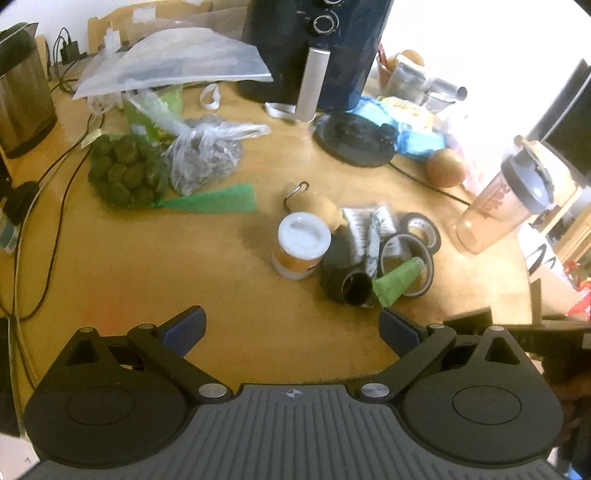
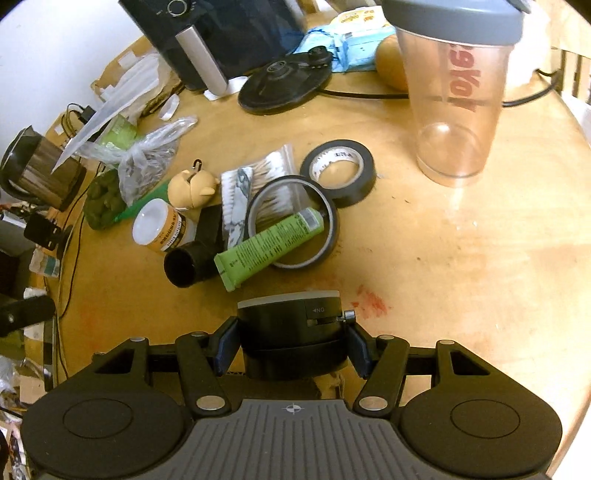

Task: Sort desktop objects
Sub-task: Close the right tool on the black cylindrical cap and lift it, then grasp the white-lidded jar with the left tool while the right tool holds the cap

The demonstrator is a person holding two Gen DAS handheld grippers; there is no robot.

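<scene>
My right gripper (image 2: 291,345) is shut on a round black device with a grey top and a small switch (image 2: 291,325), held above the wooden table (image 2: 461,266). Beyond it lies a pile: a green tube (image 2: 269,247) across a thin tape ring (image 2: 328,218), a black tape roll (image 2: 338,171), a bag of cotton swabs (image 2: 273,173), a black pipe piece (image 2: 184,266), a white-lidded jar (image 2: 155,225) and a small tan figure (image 2: 192,186). My left gripper (image 1: 291,328) stands open over bare table, short of the jar (image 1: 301,243) and the green tube (image 1: 397,280).
A clear shaker cup (image 2: 456,92) stands far right. A kettle base (image 2: 284,83) and a dark air fryer (image 2: 218,33) sit at the back. Plastic bags (image 1: 207,151) and a green net of round items (image 1: 125,171) lie left, with cables (image 1: 55,221) along the left edge.
</scene>
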